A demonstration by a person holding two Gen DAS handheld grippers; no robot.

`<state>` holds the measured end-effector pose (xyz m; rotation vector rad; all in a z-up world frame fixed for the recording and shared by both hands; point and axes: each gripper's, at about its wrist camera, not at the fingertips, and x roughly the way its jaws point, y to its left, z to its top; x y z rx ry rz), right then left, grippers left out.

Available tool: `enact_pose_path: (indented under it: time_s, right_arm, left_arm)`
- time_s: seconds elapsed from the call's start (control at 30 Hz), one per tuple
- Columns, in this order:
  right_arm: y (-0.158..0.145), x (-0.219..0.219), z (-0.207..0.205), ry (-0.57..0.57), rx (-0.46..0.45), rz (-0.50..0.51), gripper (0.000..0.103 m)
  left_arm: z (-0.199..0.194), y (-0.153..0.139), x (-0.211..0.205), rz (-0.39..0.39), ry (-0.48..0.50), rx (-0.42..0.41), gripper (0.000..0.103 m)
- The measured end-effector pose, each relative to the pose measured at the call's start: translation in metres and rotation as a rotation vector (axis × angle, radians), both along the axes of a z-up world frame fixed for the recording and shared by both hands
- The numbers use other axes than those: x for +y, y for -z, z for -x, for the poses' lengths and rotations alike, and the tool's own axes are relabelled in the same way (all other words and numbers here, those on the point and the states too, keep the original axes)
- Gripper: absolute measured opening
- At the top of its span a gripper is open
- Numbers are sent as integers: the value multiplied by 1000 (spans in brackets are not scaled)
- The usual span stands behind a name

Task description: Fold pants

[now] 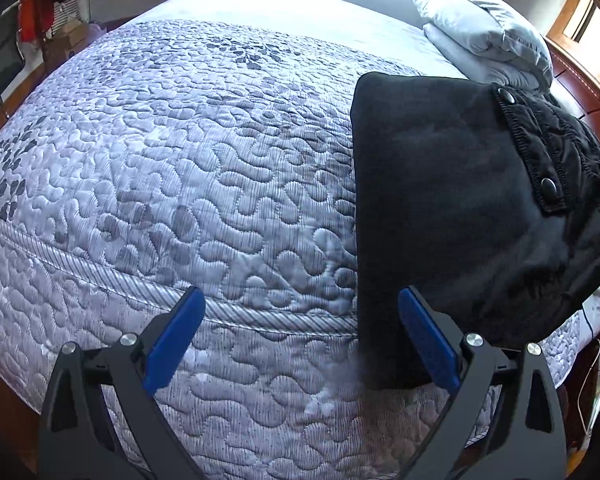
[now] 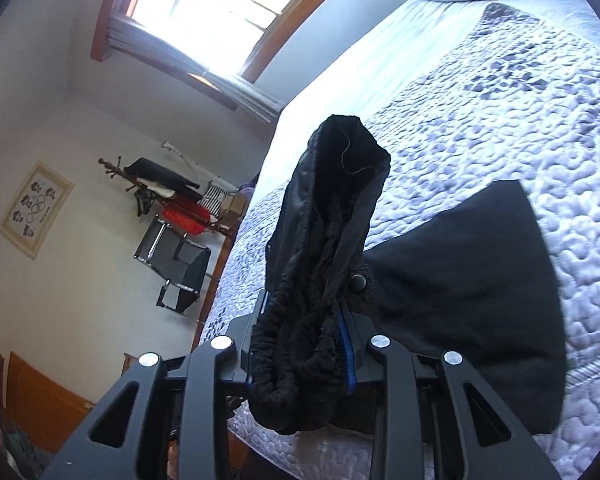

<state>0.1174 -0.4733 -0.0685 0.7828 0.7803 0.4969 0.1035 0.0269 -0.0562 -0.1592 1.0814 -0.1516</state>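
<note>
Black pants (image 1: 452, 208) lie folded on the quilted bed (image 1: 188, 168), at its right side near the front edge, a snap-button flap showing on top. My left gripper (image 1: 300, 320) is open and empty, hovering over the bed's front edge, its right finger (image 1: 428, 340) just over the pants' near edge. My right gripper (image 2: 304, 344) is shut on the pants' bunched elastic waistband (image 2: 300, 372) and holds it up off the bed; a pocket lining (image 2: 340, 176) sticks up. The rest of the pants (image 2: 468, 300) lies flat on the quilt.
A grey pillow and folded bedding (image 1: 484, 36) sit at the head of the bed. A wooden headboard (image 1: 580, 96) is at the right. A coat rack (image 2: 160, 184), a chair (image 2: 176, 264) and a window (image 2: 220, 4) stand beyond the bed's far side.
</note>
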Motion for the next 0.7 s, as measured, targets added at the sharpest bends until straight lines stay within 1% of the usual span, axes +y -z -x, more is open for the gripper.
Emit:
enact_pose_path:
  time_s: [0.13,0.27,0.37,0.57,0.7]
  right_arm:
    - [8,-11,-1,28,16,6,31]
    - [26,-30,1,66,48,4,31]
    - [38,-39,1,93,73,46,31]
    - [67,-64,6,153,114,19,30]
    - [85,-67,6,159,149,37,30]
  left_arm:
    - [1,2,-3,2,7,8,97]
    - [1,1,-8,-11,23,3,97]
    - [1,0,-10,-17,29,3,97]
    - [1,2,-14,-22,36,7,97]
    - [1,4,-18,-27,45,11,97]
